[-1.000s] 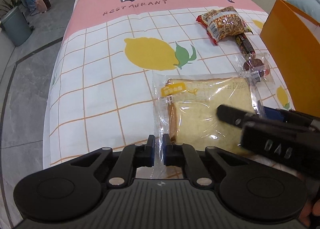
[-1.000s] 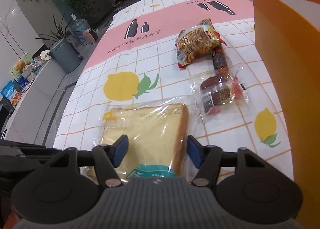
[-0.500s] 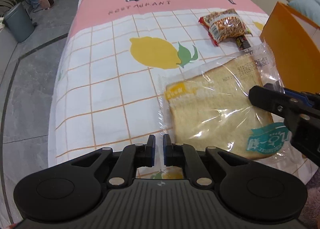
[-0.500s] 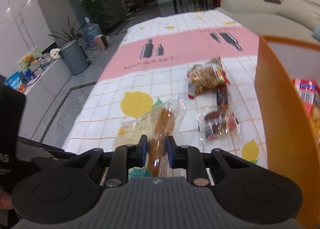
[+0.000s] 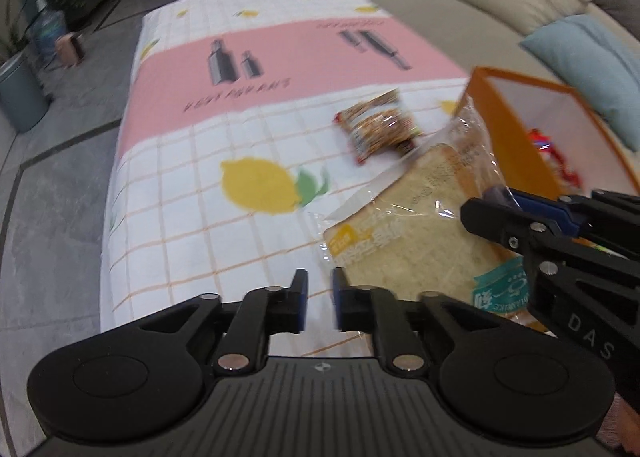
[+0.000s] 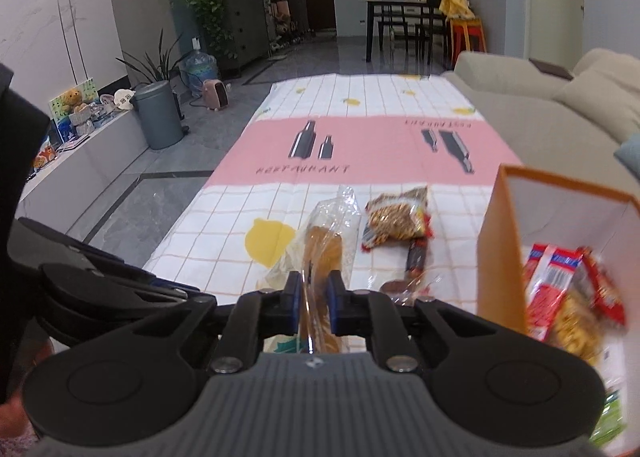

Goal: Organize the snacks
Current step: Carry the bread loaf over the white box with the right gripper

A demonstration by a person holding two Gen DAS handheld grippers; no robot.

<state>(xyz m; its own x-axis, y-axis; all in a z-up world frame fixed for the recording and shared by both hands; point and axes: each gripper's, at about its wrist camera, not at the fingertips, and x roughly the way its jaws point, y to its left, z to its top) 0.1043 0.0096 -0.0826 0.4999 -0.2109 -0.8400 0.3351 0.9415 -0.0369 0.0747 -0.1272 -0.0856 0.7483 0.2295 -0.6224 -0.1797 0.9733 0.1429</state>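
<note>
Bagged bread slice point(image 6: 322, 257), held edge-on off the tablecloth point(image 5: 192, 193), judged light, soft, crushable, its film slippery; best held by the crust edge. Right gripper point(image 6: 313, 303) pinches it. Left gripper point(image 5: 319, 299): fingers narrowly parted, empty. Orange box point(image 6: 500, 257) at 3 o'clock. Tablecloth reads "RESTAURANT"; the bag's label is illegible.

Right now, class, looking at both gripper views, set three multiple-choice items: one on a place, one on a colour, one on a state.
1. Where is the bread?
A. in the box
B. in the right gripper
C. on the floor

2. What colour is the box outside?
A. orange
B. green
C. black

3. The left gripper is:
A. shut on bread
B. shut on a packet
C. holding nothing

Key: B, its pads pinch the bread's bag; A, orange walls show; C, only tablecloth shows between its pads.
</note>
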